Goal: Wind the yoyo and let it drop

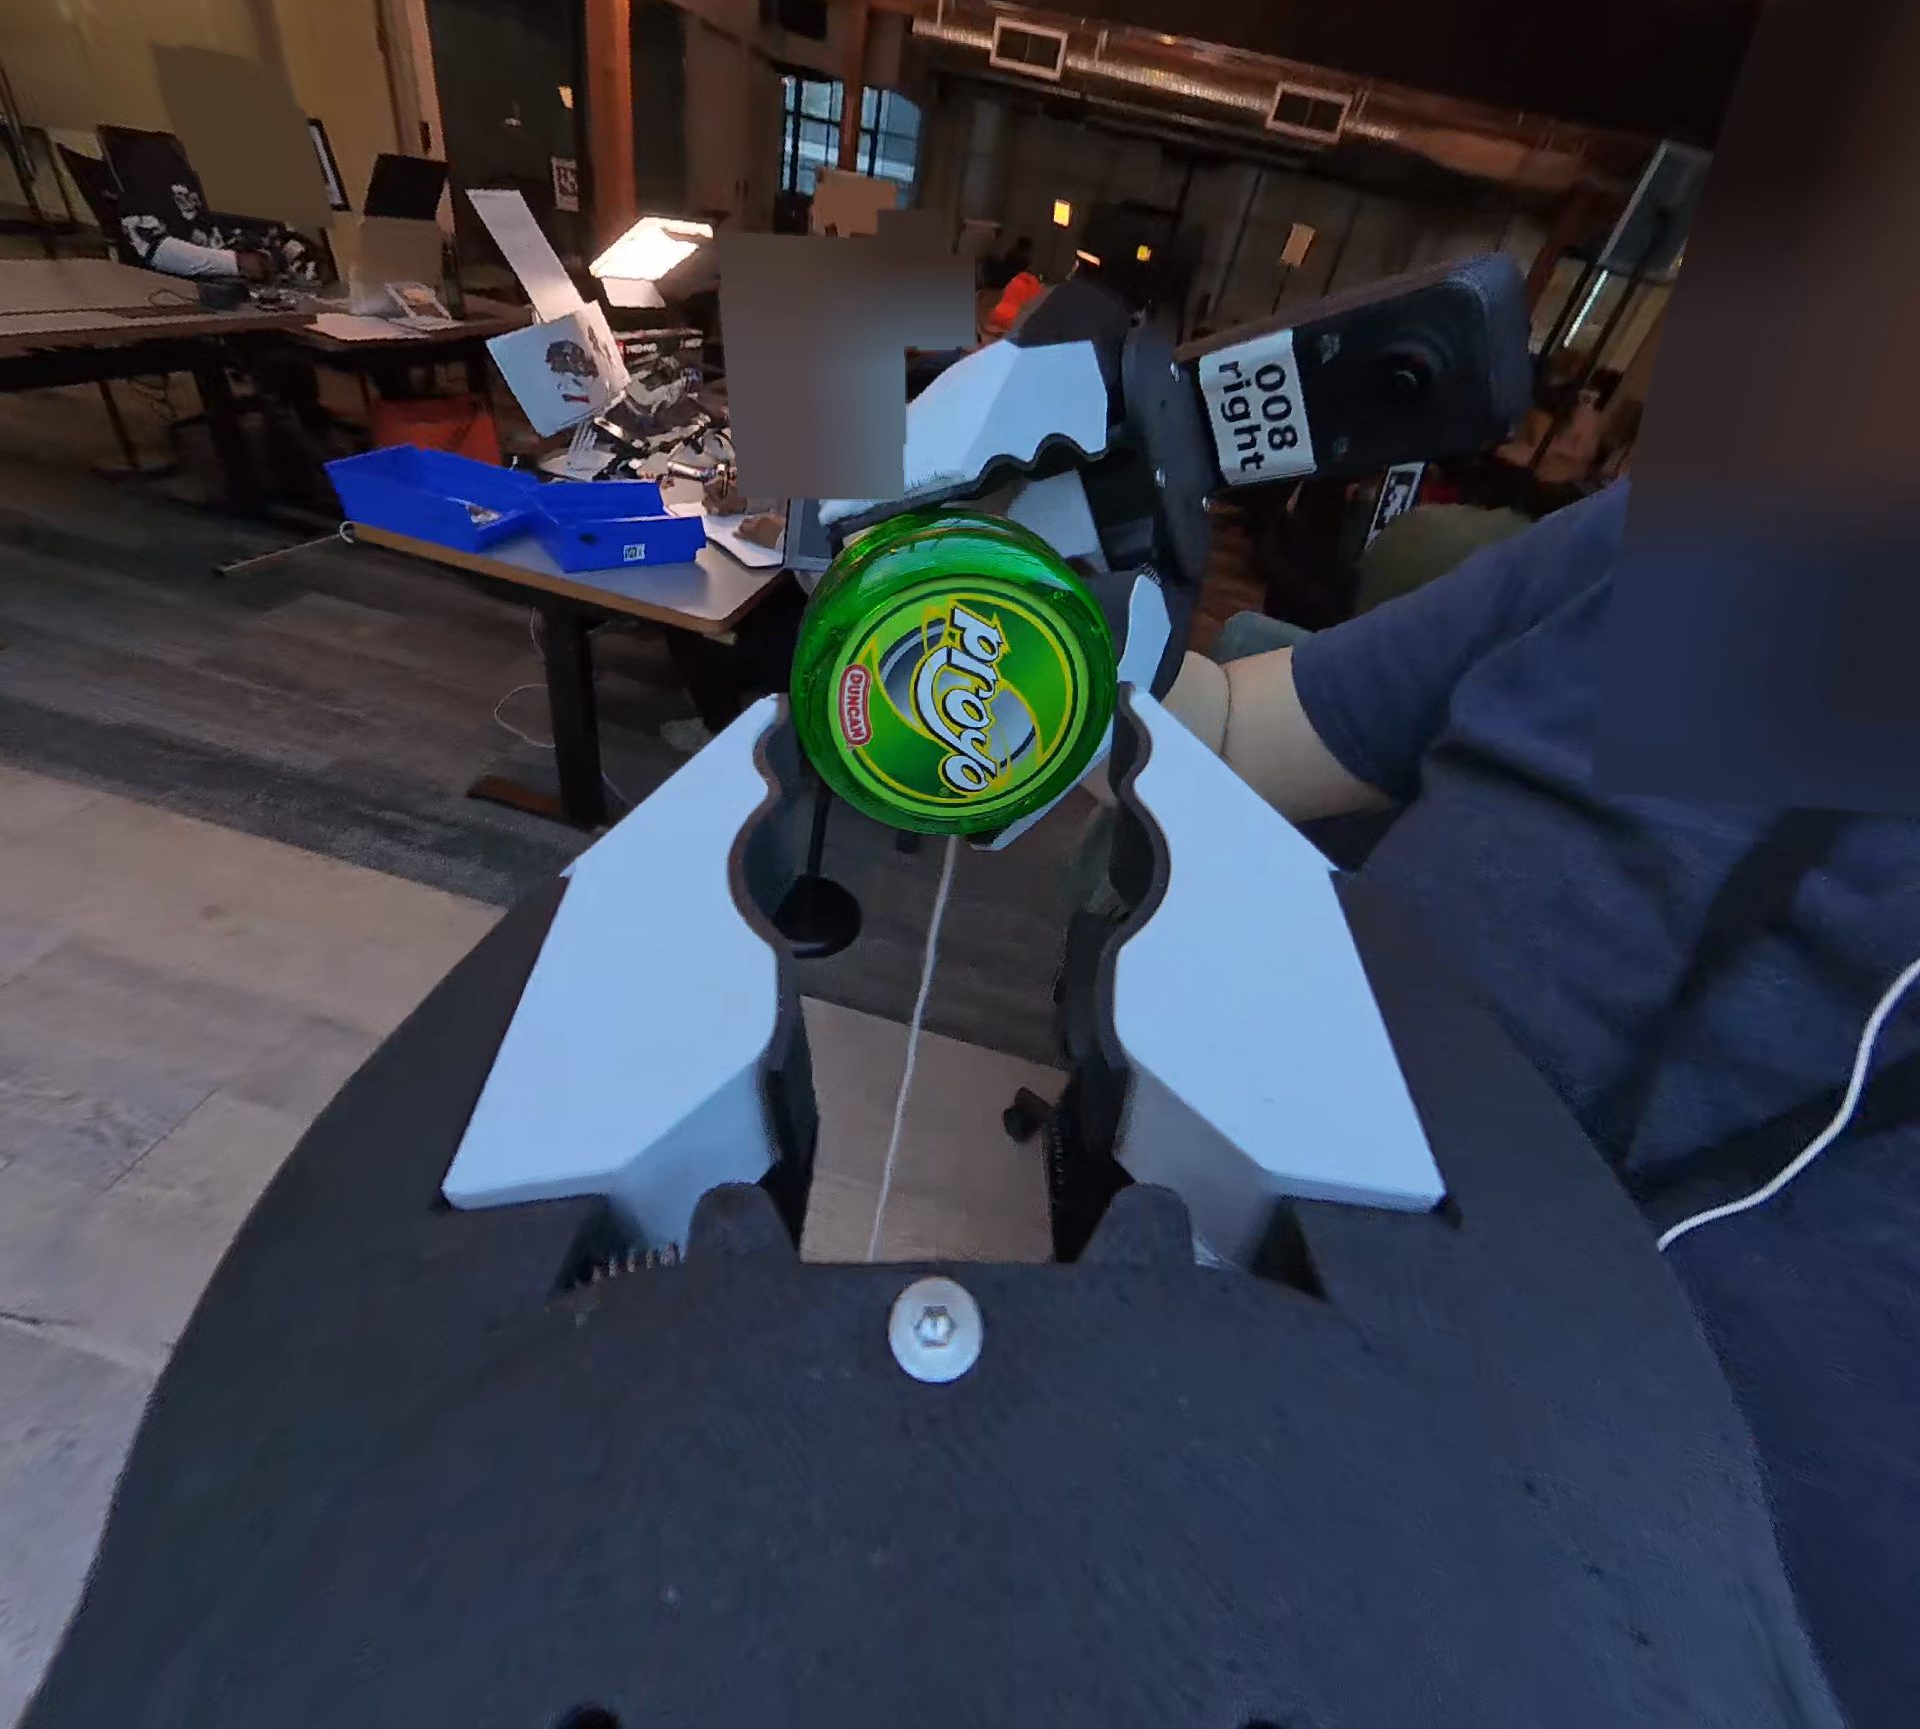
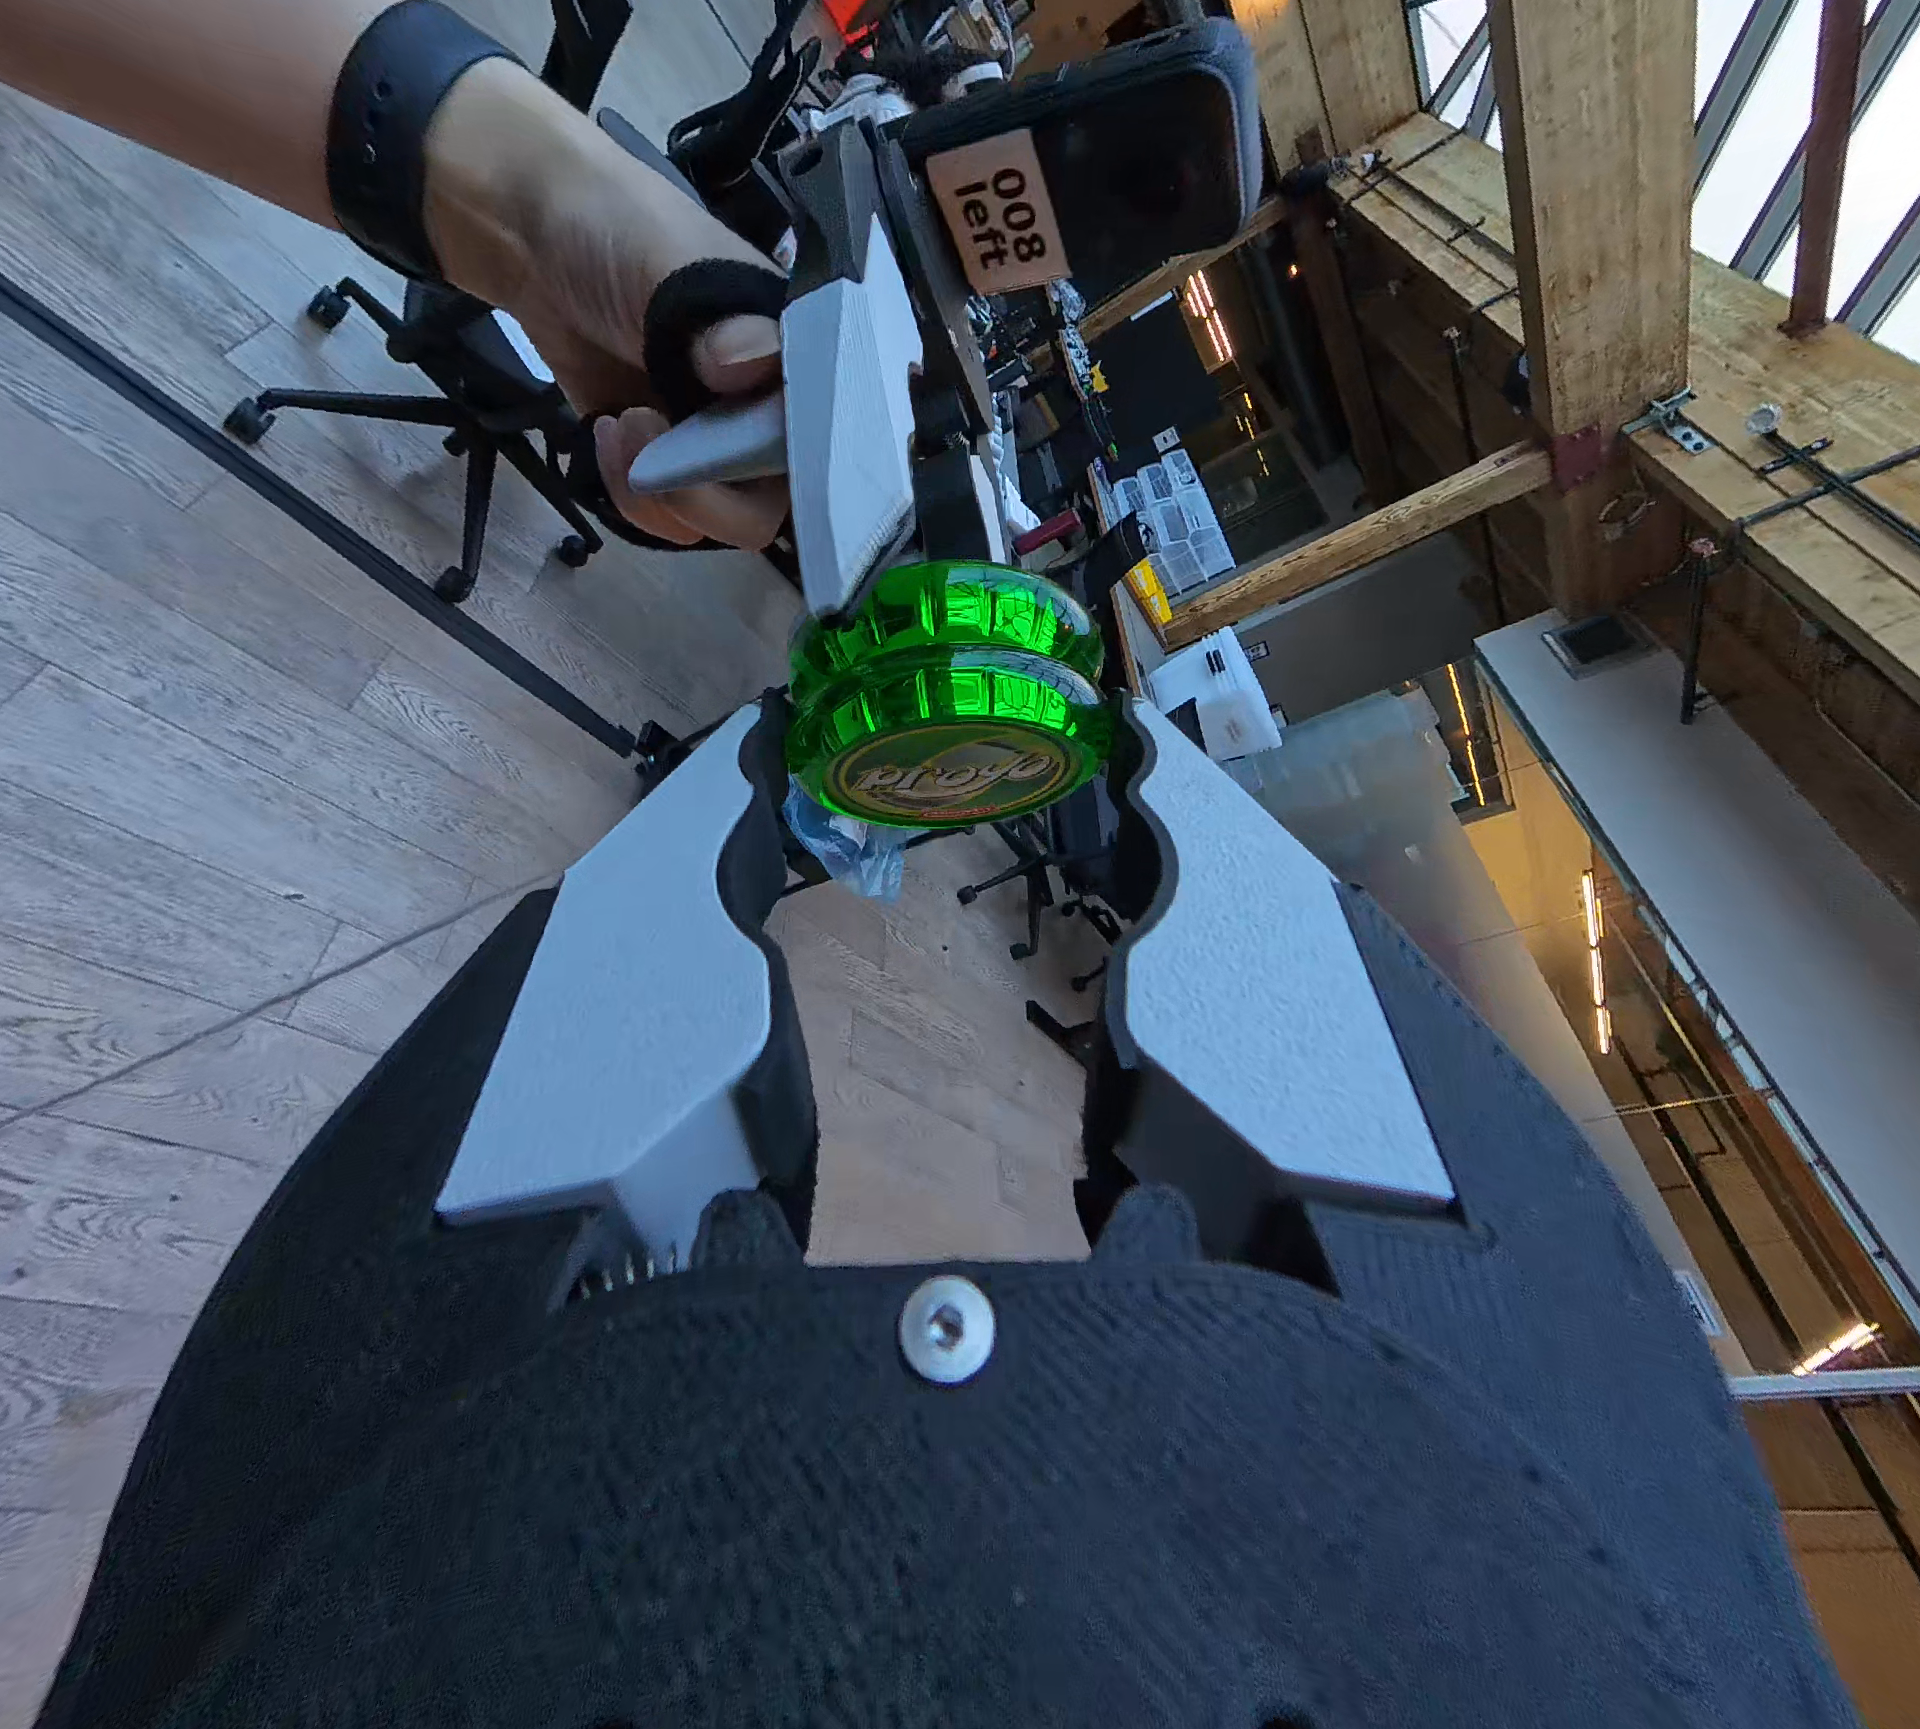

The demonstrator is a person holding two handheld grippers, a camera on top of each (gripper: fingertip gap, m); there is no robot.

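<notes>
Carefully, along the left gripper (image 1: 951, 708): keep the string (image 1: 914, 1035) centred between fingers flanking the yoyo (image 1: 951, 671), grip there unclear. Along the right gripper (image 2: 948, 718): with fingertips pinching the rim, leave the groove free for winding.

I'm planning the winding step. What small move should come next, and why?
Probably shut the left gripper on the string, ready to wind. The right gripper appears to clamp the yoyo by its rim, while the string hangs loose between the left fingers.
</notes>
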